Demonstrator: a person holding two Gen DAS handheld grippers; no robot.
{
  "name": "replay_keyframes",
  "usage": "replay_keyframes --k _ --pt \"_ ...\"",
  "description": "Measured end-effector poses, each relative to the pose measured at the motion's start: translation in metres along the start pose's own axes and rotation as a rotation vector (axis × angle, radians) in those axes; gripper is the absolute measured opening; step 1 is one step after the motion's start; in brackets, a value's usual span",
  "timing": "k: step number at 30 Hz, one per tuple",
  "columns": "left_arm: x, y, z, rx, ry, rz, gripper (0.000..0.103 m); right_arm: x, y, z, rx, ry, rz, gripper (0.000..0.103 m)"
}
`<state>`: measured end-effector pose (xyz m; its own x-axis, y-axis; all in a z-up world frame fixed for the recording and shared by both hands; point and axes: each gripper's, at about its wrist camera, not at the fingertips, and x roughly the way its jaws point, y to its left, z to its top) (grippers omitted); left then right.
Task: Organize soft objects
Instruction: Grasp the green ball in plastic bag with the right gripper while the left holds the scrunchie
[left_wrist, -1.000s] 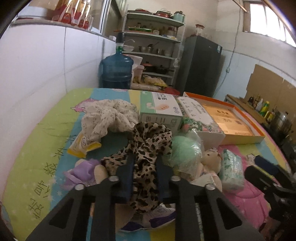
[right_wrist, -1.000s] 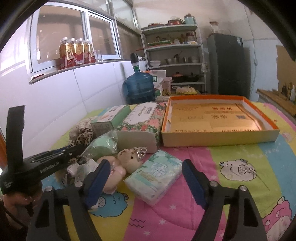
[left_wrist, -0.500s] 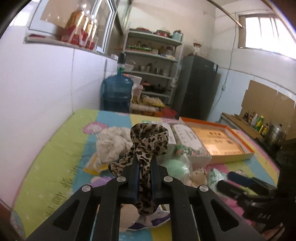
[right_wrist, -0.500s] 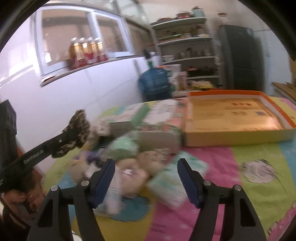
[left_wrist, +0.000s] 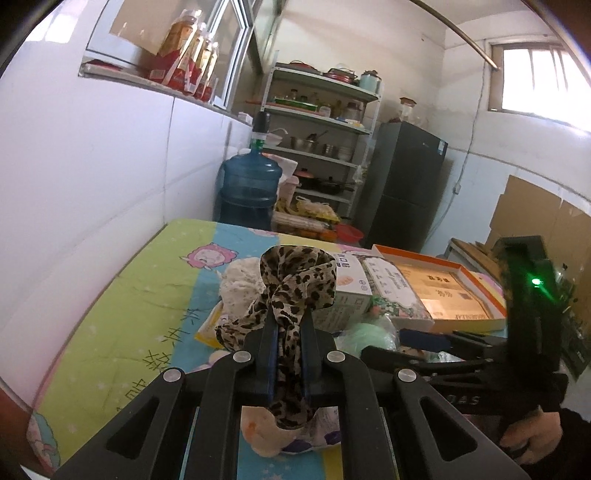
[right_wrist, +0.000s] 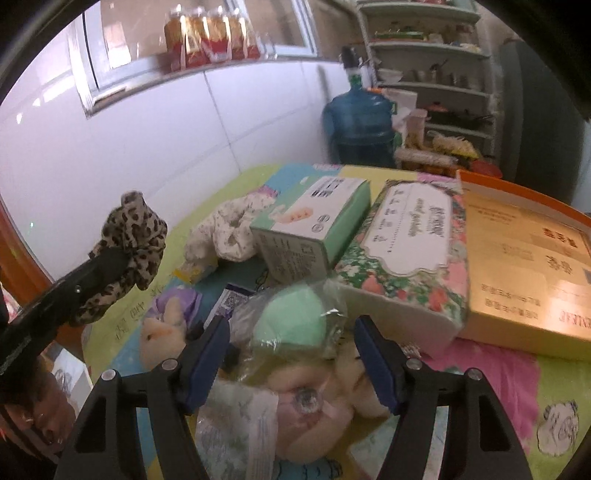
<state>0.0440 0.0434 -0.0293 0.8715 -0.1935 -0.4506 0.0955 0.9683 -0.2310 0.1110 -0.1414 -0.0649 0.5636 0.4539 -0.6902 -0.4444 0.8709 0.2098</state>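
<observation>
The left claw (left_wrist: 288, 332) is pinching a floppy leopard-print fabric scrunchie (left_wrist: 295, 284), holding it above the colourful quilted surface (left_wrist: 110, 321). The right claw (right_wrist: 291, 354) is standing spread, having just narrowed, around a crinkly-wrapped mint-green sponge ball (right_wrist: 291, 317), probably light and squashy; gripping its middle looks safest.

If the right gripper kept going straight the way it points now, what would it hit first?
Most likely the green ball in clear wrap: it sits centred just ahead of the right gripper, whose jaws stand open without touching it. The floral tissue box lies beyond, though depth is hard to judge.
</observation>
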Motion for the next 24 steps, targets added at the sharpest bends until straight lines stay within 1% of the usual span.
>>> replay_keyframes --k 2,3,4,7,11,17,24 --pt "0.001 0.001 -0.002 -0.006 0.003 -0.003 0.009 0.008 0.002 0.004 -0.022 0.022 -0.008 0.070" --pt "0.002 0.001 -0.003 -0.008 0.006 -0.003 0.009 0.010 0.002 0.004 -0.027 0.027 -0.009 0.066" --pt "0.003 0.002 -0.004 -0.013 0.011 -0.002 0.009 0.012 0.003 0.005 -0.033 0.031 -0.006 0.056" --pt "0.005 0.005 -0.006 -0.024 0.023 0.001 0.009 0.013 0.004 0.002 -0.032 0.033 0.010 0.051" --pt "0.008 0.008 -0.005 -0.031 0.032 0.004 0.009 0.007 0.000 -0.002 -0.008 0.009 0.033 0.049" --pt "0.008 0.007 -0.003 -0.024 0.027 0.000 0.009 -0.016 0.001 -0.007 0.001 -0.042 0.045 0.049" --pt "0.001 -0.002 0.000 -0.001 0.009 -0.009 0.009 -0.056 -0.004 -0.003 0.022 -0.179 0.062 0.049"
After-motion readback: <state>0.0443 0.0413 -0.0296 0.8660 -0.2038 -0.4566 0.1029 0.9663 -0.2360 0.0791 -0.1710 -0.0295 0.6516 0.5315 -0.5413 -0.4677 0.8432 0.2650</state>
